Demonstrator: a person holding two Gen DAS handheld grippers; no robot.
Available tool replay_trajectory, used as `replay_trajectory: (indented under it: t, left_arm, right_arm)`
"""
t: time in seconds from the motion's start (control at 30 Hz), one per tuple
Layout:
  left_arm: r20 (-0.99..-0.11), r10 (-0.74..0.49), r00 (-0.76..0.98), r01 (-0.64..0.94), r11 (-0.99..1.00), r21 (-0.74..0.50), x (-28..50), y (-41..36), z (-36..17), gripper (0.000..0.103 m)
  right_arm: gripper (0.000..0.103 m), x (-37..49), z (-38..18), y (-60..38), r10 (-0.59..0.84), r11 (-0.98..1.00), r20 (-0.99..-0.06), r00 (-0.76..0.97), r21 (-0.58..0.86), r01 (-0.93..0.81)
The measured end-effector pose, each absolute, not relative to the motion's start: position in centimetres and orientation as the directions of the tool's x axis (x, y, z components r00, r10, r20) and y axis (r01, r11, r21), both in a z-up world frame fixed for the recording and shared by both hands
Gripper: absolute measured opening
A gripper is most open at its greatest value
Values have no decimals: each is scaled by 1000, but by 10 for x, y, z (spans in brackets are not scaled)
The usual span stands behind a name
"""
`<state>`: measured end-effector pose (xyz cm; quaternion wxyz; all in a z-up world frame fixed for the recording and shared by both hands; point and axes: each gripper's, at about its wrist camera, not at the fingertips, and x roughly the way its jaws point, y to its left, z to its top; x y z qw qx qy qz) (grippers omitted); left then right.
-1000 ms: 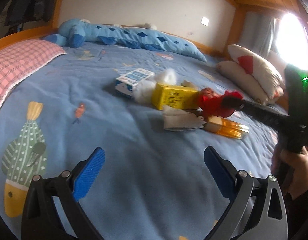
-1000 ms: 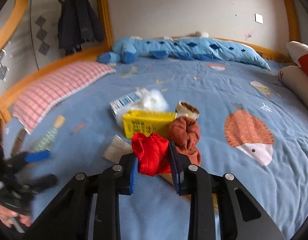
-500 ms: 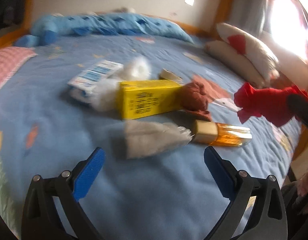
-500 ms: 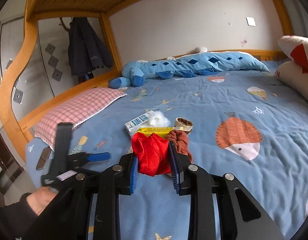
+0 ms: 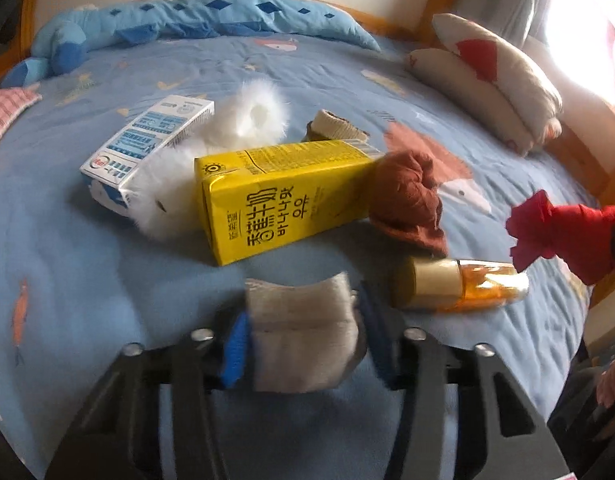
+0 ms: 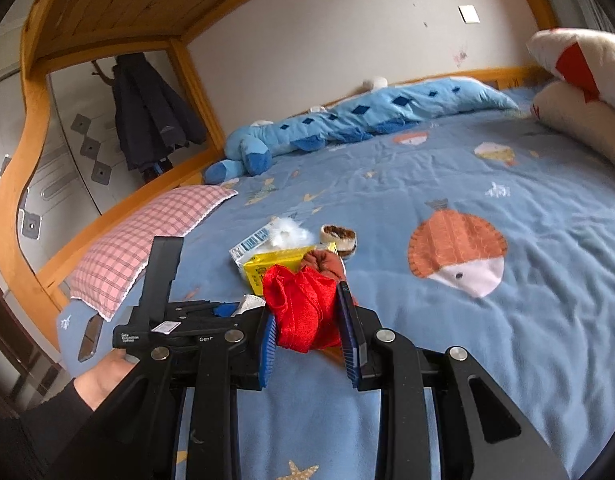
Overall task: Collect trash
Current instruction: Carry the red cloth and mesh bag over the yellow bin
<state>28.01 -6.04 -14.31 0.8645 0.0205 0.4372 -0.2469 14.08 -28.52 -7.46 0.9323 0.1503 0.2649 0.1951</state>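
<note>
On the blue bedspread (image 5: 291, 68) lie a yellow carton (image 5: 283, 208), a blue-and-white box (image 5: 147, 140), white fluff (image 5: 243, 120), a brown cloth (image 5: 407, 200), an amber bottle (image 5: 463, 286) and a small beige-rimmed item (image 5: 335, 130). My left gripper (image 5: 303, 344) is shut on a crumpled grey-white paper wad (image 5: 303, 336) just in front of the carton. My right gripper (image 6: 307, 336) is shut on a red cloth (image 6: 303, 312), held above the bed; the cloth also shows at the right of the left wrist view (image 5: 563, 236).
A long blue plush toy (image 6: 347, 128) lies along the far wall. A pink checked pillow (image 6: 147, 240) is at the left. White-and-red cushions (image 5: 491, 80) are at the right. A wooden bed frame (image 6: 23, 152) borders the mattress.
My left gripper moved forward and closed on the paper wad. My right gripper lifted and pulled back with the red cloth still held.
</note>
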Motion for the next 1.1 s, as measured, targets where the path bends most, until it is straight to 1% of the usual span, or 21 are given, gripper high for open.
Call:
replay_trajectory:
  t: [0.03,0.17,0.3,0.47,0.63,0.73,0.9,1.03,1.1]
  left_arm:
    - [-758,-410,508,450,876,-173,275,-59,-141,39]
    - [-720,-412,559,444,882,-160,249,-54,-132,36]
    - [-684,-451,574,448,872,-199,225,-44,-122,35]
    - [-626,-496,602,458,856,-239,188,-37,-92,35]
    - [-561,-524,641,490,842,-227,154,-43,-59,36]
    - [-526,-563,638,536,815,-223,131,-53,-40,36]
    - [-500,-647,576,616,745,-255,100,-78,-27,36]
    - [-480,-708,518,684,680,-264,69,-114,-26,36]
    - [-474,-761,444,724,616,-310,54,-137,-28,36]
  right_arm:
    - [27,141,-76,-285,443,879,-438,783,383,-283]
    - [27,139,-75,-279,427,893,-446,786,345,-289]
    - [27,134,-72,-273,452,882,-437,777,347,-318]
    - [27,119,-60,-265,478,871,-410,777,339,-357]
    - [27,88,-40,-266,485,865,-355,799,326,-380]
    - [27,58,-31,-277,475,868,-329,816,325,-374]
    - [27,-4,-16,-311,403,898,-305,863,315,-308]
    - [27,-53,-10,-339,291,941,-318,902,268,-209]
    - [27,-77,-11,-354,248,949,-324,913,270,-162]
